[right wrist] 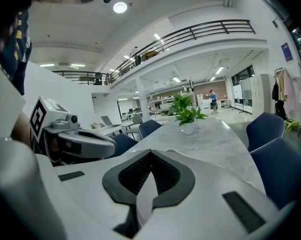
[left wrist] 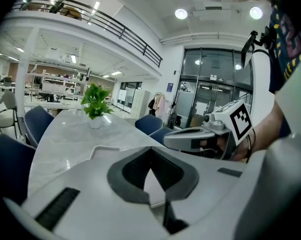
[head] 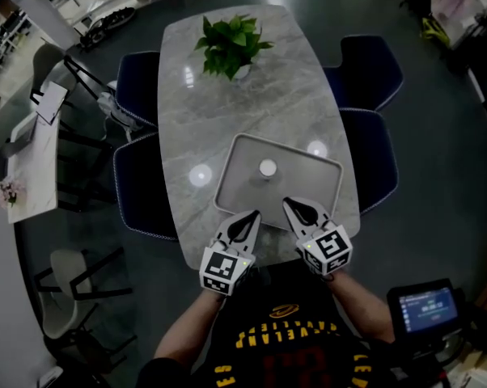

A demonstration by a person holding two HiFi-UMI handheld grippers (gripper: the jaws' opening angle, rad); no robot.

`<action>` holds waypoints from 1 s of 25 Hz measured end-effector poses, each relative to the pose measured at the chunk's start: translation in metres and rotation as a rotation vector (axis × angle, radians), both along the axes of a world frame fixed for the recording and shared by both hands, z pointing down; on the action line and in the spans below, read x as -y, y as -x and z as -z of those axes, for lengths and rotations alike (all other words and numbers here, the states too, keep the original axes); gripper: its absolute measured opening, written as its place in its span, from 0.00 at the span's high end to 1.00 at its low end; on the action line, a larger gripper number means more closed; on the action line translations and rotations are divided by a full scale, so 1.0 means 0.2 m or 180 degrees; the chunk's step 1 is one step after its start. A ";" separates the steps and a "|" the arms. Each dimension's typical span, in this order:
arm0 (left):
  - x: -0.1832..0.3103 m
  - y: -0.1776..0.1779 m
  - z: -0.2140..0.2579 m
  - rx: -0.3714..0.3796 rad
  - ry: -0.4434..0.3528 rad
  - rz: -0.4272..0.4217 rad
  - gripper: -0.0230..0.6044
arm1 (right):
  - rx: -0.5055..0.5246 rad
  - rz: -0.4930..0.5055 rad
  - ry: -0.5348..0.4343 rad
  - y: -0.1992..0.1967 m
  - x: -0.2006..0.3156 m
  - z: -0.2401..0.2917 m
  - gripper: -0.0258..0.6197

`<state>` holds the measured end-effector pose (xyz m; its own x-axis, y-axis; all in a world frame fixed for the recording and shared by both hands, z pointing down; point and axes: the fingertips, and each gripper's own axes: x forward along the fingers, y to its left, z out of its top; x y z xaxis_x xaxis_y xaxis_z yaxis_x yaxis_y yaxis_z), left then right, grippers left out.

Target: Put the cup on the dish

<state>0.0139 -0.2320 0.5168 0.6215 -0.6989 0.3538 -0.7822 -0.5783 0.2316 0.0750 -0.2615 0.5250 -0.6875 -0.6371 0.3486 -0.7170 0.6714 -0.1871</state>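
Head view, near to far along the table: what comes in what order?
left gripper and right gripper side by side → dish → cup sitting on it → potted plant

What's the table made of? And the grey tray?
The table looks like polished marble or a marble-look slab: grey with pale veins, lights mirrored in it. The tray looks like matte grey plastic or coated metal: plain, even colour; I cannot tell which.
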 end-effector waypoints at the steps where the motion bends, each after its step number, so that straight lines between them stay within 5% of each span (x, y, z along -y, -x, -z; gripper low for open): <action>1: -0.02 0.00 0.03 -0.0038 -0.0033 0.0004 0.96 | 0.0004 -0.0011 -0.0008 0.01 -0.02 0.02 0.95; 25: -0.39 0.06 0.21 -0.0244 -0.0111 -0.0160 0.96 | 0.0195 -0.0317 -0.0372 0.06 -0.43 0.33 0.95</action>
